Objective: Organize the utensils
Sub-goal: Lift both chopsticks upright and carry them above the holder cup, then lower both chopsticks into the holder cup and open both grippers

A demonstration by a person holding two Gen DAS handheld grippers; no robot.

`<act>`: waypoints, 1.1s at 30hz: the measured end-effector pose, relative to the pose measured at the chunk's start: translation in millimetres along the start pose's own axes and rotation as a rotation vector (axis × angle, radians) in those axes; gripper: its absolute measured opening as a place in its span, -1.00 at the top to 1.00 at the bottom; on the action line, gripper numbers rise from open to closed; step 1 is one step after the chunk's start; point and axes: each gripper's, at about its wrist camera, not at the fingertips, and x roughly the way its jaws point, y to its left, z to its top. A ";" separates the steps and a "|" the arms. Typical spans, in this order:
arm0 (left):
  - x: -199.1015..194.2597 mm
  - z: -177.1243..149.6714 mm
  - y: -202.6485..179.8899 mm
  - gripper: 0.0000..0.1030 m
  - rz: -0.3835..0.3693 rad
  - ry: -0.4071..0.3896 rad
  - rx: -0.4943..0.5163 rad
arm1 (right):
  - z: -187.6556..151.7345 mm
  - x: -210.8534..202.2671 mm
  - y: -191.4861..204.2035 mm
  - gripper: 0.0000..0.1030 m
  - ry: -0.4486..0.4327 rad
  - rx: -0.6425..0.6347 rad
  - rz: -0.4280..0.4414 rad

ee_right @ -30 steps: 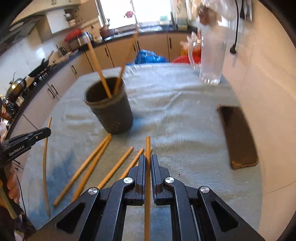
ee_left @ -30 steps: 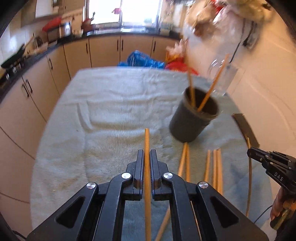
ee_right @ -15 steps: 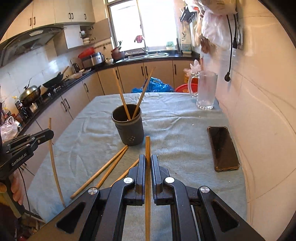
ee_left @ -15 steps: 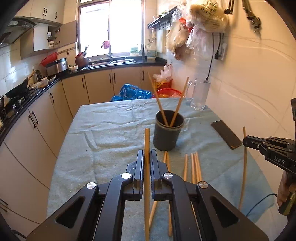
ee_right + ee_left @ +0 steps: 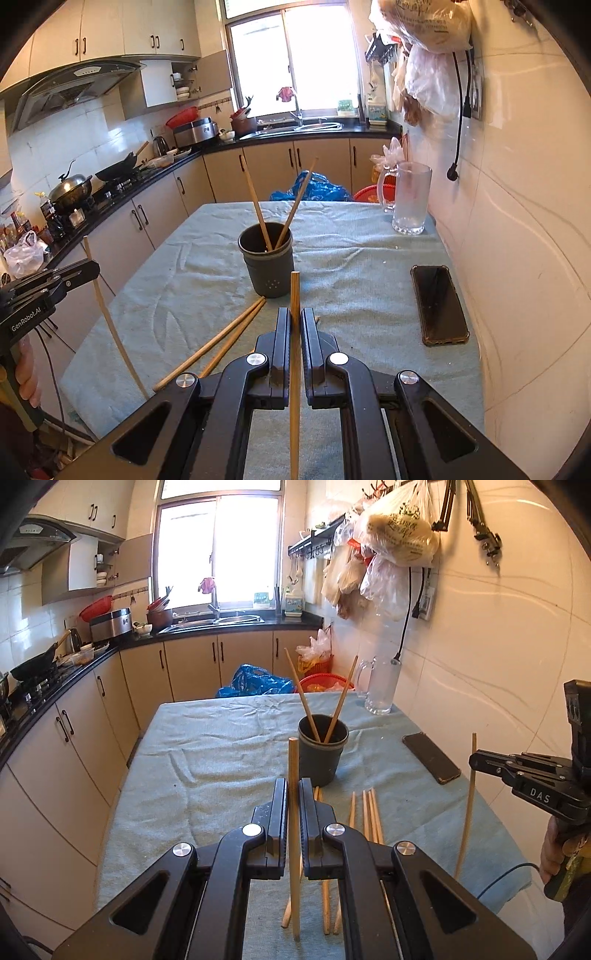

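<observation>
A dark cup (image 5: 322, 752) stands mid-table with two wooden chopsticks leaning in it; it also shows in the right wrist view (image 5: 266, 265). My left gripper (image 5: 293, 788) is shut on a chopstick (image 5: 293, 812), held above the table's near end. My right gripper (image 5: 294, 315) is shut on another chopstick (image 5: 294, 354), also raised. Each gripper shows in the other's view, the right one (image 5: 476, 760) and the left one (image 5: 94, 267), holding its stick roughly upright. Several loose chopsticks (image 5: 369, 812) lie on the cloth before the cup, two of them angled (image 5: 218, 341).
A grey-green cloth (image 5: 351, 240) covers the table. A black phone (image 5: 439, 304) lies at the right edge. A glass mug (image 5: 410, 199) stands at the far right by the tiled wall. Kitchen cabinets and a stove run along the left.
Both grippers have risen and pulled back from the cup, each still holding its chopstick. The view has tilted up from the table to the room.
</observation>
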 end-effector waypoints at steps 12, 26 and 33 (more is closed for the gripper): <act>-2.1 25.6 -5.6 0.90 -0.050 -0.036 -0.016 | 19.1 -4.1 -3.7 0.88 -0.052 0.013 -0.004; 22.2 109.9 -7.9 0.90 -0.076 -0.120 -0.045 | 88.9 8.0 -3.3 0.88 -0.187 0.049 0.028; 48.8 163.7 -10.9 0.90 -0.078 -0.179 -0.083 | 136.7 20.3 -6.2 0.88 -0.281 0.114 0.096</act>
